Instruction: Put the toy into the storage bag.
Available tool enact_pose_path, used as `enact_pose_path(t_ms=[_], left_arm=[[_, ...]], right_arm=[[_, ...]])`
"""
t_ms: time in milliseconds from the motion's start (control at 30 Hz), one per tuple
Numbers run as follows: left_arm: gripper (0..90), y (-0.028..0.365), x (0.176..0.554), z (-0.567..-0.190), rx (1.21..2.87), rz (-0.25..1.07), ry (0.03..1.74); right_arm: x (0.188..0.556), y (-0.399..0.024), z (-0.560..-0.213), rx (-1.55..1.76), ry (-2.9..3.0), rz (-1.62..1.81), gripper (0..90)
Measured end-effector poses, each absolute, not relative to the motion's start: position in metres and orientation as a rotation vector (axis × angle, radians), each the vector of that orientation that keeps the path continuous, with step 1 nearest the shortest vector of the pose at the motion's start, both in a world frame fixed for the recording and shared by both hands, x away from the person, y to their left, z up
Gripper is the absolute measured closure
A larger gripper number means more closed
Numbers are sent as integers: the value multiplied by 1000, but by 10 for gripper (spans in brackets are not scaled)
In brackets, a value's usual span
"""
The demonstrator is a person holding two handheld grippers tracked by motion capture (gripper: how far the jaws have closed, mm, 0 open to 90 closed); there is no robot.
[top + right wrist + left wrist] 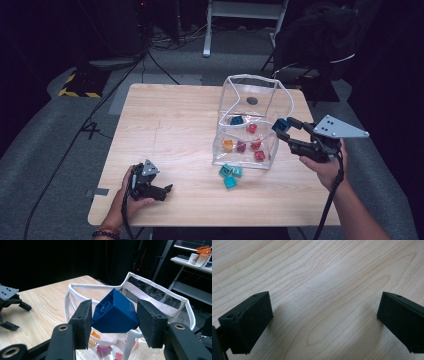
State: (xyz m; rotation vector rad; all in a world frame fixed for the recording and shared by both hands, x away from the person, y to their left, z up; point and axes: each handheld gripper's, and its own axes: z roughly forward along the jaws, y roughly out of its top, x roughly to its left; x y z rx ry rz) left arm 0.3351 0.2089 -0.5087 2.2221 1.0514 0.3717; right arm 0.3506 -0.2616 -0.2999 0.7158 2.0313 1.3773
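Note:
A dark blue block (115,312) sits pinched between the black pads of my right gripper (113,317), shut on it. In the high view that gripper (286,131) holds the blue block (281,125) in the air at the right rim of a clear bag with white edging (250,85). Several red, orange and blue blocks lie inside the bag (130,290). Three teal blocks (230,175) lie on the table just in front of it. My left gripper (167,191) rests low on the table at the front left, jaws open and empty (323,322).
The light wooden table (170,130) stands on grey carpet. Cables cross the floor at the left, a yellow-black striped mat (80,86) lies at the far left, and a dark chair (320,40) stands behind the table's right corner.

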Motion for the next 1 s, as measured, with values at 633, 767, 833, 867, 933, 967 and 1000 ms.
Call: enact_pose_path(t_ms=[633, 767, 833, 867, 933, 967, 1000], left_arm=[[5, 209, 335, -509, 2222, 372, 1051], [5, 209, 335, -509, 2222, 372, 1051], [5, 209, 335, -509, 2222, 371, 1052], [5, 209, 335, -509, 2224, 373, 1050], [5, 209, 335, -509, 2223, 372, 1051], [5, 209, 335, -509, 2222, 372, 1051], [5, 209, 335, -509, 2222, 372, 1051]], right_arm=[[377, -250, -293, 759, 2027, 1340, 479], [384, -249, -293, 771, 2030, 1334, 479], [387, -248, -292, 780, 2028, 1335, 479], [388, -247, -292, 782, 2028, 1335, 479], [390, -246, -292, 784, 2030, 1335, 479], [391, -245, -292, 783, 2030, 1333, 479], [392, -243, -292, 781, 2032, 1329, 479]])
